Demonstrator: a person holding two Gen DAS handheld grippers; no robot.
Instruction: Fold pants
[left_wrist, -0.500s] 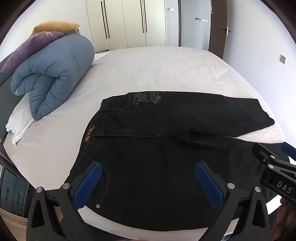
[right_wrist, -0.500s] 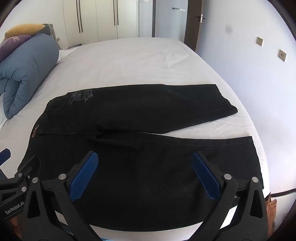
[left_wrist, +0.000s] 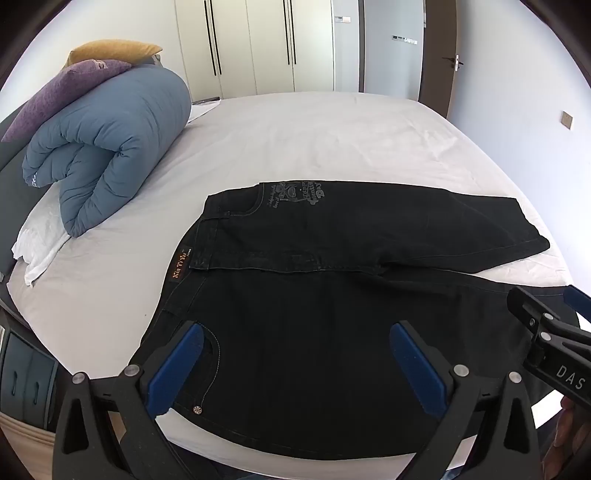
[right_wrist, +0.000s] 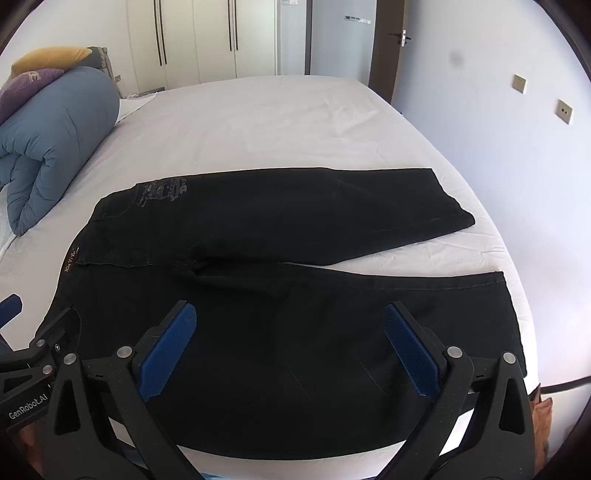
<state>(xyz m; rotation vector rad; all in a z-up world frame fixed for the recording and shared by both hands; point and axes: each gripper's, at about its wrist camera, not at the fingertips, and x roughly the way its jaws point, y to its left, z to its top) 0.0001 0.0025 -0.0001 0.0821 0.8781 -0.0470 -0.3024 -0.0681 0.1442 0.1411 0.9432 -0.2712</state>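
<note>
Black pants (left_wrist: 314, 295) lie flat on the white bed (left_wrist: 295, 140), waistband to the left, both legs spread to the right in a narrow V; they also show in the right wrist view (right_wrist: 277, 295). My left gripper (left_wrist: 295, 354) is open and empty, hovering above the near hip area by the front pocket. My right gripper (right_wrist: 291, 339) is open and empty above the near leg. The right gripper's tip also shows in the left wrist view (left_wrist: 546, 325), and the left gripper's tip also shows in the right wrist view (right_wrist: 33, 332).
A rolled blue duvet (left_wrist: 107, 147) with purple and yellow pillows (left_wrist: 74, 85) lies at the bed's left head end. White wardrobes (left_wrist: 258, 44) and a door stand behind. A wall (right_wrist: 498, 147) runs along the bed's right side.
Both grippers have shifted slightly; the view is nearly the same. The pants have not moved.
</note>
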